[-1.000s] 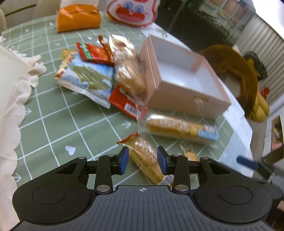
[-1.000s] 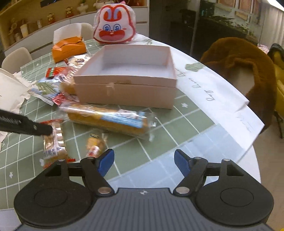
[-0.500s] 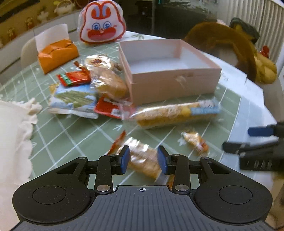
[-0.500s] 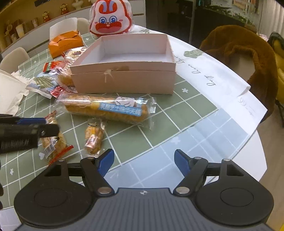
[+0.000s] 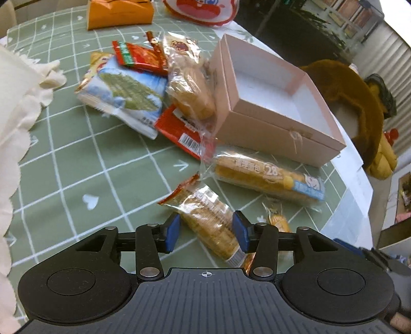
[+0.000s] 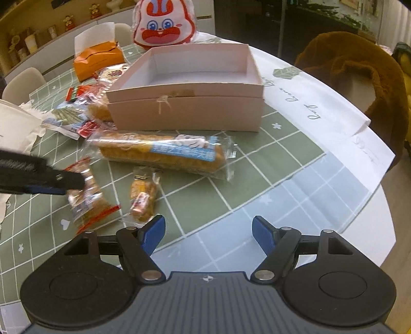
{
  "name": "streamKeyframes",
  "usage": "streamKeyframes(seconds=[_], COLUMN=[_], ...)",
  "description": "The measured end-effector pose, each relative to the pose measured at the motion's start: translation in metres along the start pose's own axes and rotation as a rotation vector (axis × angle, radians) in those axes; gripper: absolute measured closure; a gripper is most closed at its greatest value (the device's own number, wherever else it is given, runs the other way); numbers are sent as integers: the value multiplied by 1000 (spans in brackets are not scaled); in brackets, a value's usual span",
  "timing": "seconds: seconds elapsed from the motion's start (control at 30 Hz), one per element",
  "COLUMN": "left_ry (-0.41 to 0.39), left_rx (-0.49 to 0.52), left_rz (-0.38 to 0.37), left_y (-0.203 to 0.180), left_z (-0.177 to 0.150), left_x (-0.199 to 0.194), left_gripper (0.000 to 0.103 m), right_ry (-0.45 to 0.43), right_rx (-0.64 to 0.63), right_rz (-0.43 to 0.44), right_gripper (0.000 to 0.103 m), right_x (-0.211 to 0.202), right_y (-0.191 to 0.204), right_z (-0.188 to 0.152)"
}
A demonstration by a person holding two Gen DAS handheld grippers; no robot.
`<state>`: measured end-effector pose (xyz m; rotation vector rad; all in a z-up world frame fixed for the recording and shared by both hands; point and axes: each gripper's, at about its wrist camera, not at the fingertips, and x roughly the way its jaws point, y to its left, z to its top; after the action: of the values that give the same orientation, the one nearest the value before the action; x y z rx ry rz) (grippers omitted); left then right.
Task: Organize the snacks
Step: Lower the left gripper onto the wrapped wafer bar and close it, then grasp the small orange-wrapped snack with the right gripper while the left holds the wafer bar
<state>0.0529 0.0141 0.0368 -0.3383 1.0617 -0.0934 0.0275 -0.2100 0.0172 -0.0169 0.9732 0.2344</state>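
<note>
Green checked tablecloth point(image 5: 77, 167) covers a round table, with an open pink box point(image 6: 185, 95) standing near its middle. Left wrist view: the left gripper point(image 5: 206, 232) has just been opening its jaws, and a clear-wrapped cracker pack point(image 5: 205, 218) lies between the blue pads; the pads stand close to the wrapper, but contact cannot be confirmed. Only this view shows the heap left of the box in full: a blue-and-white snack bag point(image 5: 125, 95), red packets point(image 5: 138, 55) and a wrapped bun point(image 5: 190, 90) leaning against the box wall. Right wrist view: the right gripper point(image 6: 208, 233) has its jaws wide apart over bare cloth, with nothing between them. This view shows the box interior empty, the long bread pack point(image 6: 159, 151) lying just in front of the box, and a small wrapped snack point(image 6: 142, 197) beside the cracker pack. The left gripper enters from the left edge here, above the cracker pack. Behind the box stand an orange tissue pack point(image 6: 97, 59) and a rabbit-face bag point(image 6: 164, 23).
</note>
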Motion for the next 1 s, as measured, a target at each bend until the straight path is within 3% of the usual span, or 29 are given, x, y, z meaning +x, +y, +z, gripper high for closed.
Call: streamKeyframes(seconds=[0.2,0.37,0.5,0.63,0.87,1.0], left_ry=[-19,-64,-66,-45,-40,-36], left_rx=[72,165,191,194,204,195], left_rz=[34,72,11,-36,0,10], left_y=[-15,-27,-18,-4,3,1], left_z=[11,9,-4,-25,-46,-46], left_x=[19,26,17,1,-15,-15], left_gripper=[47,51,57,61,61,61], right_ry=[4,-4,-22,-17,7,35], right_rx=[-32,-64,-91,-80,29,65], right_rz=[-4,-19,-12,59,186,194], right_gripper=[27,27,27,26,27,27], right_x=[4,6,3,2,11,26], right_y=[11,17,21,21,21,28], right_z=[-4,-6,-6,2,29,41])
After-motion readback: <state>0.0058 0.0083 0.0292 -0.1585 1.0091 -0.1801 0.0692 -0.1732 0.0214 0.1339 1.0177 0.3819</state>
